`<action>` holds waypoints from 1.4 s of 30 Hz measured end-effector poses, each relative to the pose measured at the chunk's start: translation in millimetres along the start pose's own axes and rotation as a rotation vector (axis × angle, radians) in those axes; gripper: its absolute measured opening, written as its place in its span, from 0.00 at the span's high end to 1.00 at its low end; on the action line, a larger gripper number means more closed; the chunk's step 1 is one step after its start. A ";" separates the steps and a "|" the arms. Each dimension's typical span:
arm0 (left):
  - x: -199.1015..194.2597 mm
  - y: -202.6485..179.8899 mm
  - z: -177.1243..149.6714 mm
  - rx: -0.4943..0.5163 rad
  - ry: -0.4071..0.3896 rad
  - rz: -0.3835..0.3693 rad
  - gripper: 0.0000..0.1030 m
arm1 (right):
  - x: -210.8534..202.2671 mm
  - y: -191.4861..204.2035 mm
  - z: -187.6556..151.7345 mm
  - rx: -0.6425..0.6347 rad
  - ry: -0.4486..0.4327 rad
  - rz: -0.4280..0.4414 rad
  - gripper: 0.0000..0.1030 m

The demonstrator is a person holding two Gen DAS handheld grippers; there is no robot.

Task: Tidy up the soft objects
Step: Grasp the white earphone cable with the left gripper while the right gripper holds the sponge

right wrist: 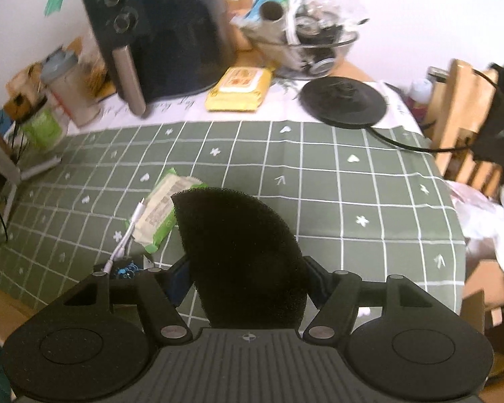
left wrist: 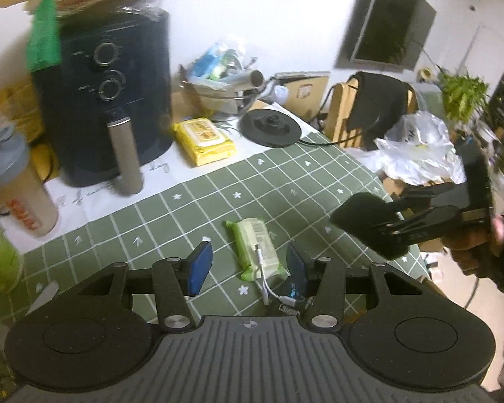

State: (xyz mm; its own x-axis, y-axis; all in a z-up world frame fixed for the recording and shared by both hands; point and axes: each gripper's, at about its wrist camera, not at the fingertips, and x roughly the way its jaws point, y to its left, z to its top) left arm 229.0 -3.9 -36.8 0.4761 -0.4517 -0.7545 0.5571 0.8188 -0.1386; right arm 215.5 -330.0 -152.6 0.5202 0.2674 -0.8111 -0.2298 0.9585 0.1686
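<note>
1. Black open-cell foam, seen from the left wrist: the right gripper [left wrist: 369, 231], carried by a hand [left wrist: 470, 248] at the frame's right edge, grasps a dark sponge [left wrist: 366, 216] in the air above the green checked tablecloth [left wrist: 319, 174]. The left gripper [left wrist: 248, 268] hangs with its blue pads [left wrist: 200, 268] apart and nothing between them; a green wipes pack [left wrist: 257, 247] lies on the cloth below, a white adapter cable [left wrist: 263, 278] draped across its near end.

2. From the right wrist, the sponge [right wrist: 238, 255] fills the jaws, both pads pressed into its lower sides, clear of the cloth. It looks very light and springy, so a gentle squeeze low on its body should hold; a harder pinch would only crush it.

3. The wipes pack [right wrist: 159, 211] is likely limp and slick-wrapped; taking it across the narrow middle seems safest, once clear of the cable [right wrist: 127, 235]. A yellow wipes pack [right wrist: 240, 89] sits further back beside the black air fryer [right wrist: 161, 30].
</note>
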 end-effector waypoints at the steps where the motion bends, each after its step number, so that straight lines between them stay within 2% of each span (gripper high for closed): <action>1: 4.9 -0.2 2.9 0.008 0.006 -0.006 0.53 | -4.6 -0.5 -1.4 0.011 -0.007 -0.001 0.32; 7: 38.8 1.6 14.8 0.045 0.048 -0.044 0.53 | -30.4 -1.1 -7.3 0.058 -0.044 -0.005 0.32; 11: 69.8 4.9 16.4 0.053 0.103 -0.035 0.53 | -47.3 -1.6 -9.8 0.090 -0.077 -0.007 0.32; 19: 135.4 6.8 9.5 0.033 0.267 -0.098 0.53 | -69.5 -1.7 -23.5 0.142 -0.112 -0.019 0.32; 23: 162.8 3.6 1.9 0.031 0.339 -0.091 0.53 | -76.7 -5.1 -30.7 0.171 -0.120 -0.025 0.32; 29: 183.7 0.4 -6.9 0.027 0.355 -0.071 0.54 | -86.0 -9.5 -42.3 0.198 -0.125 -0.042 0.32; 31: 184.2 -0.6 -7.6 0.032 0.339 -0.060 0.61 | -88.1 -11.6 -45.0 0.209 -0.128 -0.045 0.32; 32: 184.2 -0.8 -7.9 0.034 0.337 -0.053 0.75 | -88.9 -12.2 -46.3 0.212 -0.130 -0.045 0.32; 33: 184.3 -0.9 -8.0 0.036 0.340 -0.038 0.83 | -89.4 -12.7 -47.3 0.214 -0.130 -0.046 0.32; 36: 182.0 1.8 -5.1 0.030 0.328 -0.043 0.93 | -89.7 -12.7 -48.4 0.213 -0.130 -0.046 0.32; 42: 167.8 3.9 -0.1 0.031 0.285 -0.033 0.94 | -91.2 -9.9 -45.4 0.200 -0.138 -0.032 0.32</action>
State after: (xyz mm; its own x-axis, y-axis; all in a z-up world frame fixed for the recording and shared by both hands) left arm 311.1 -76.5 -164.0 0.2489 -0.3565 -0.9005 0.5921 0.7918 -0.1498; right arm 133.0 -368.4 -105.7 0.6353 0.2341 -0.7359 -0.0510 0.9636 0.2626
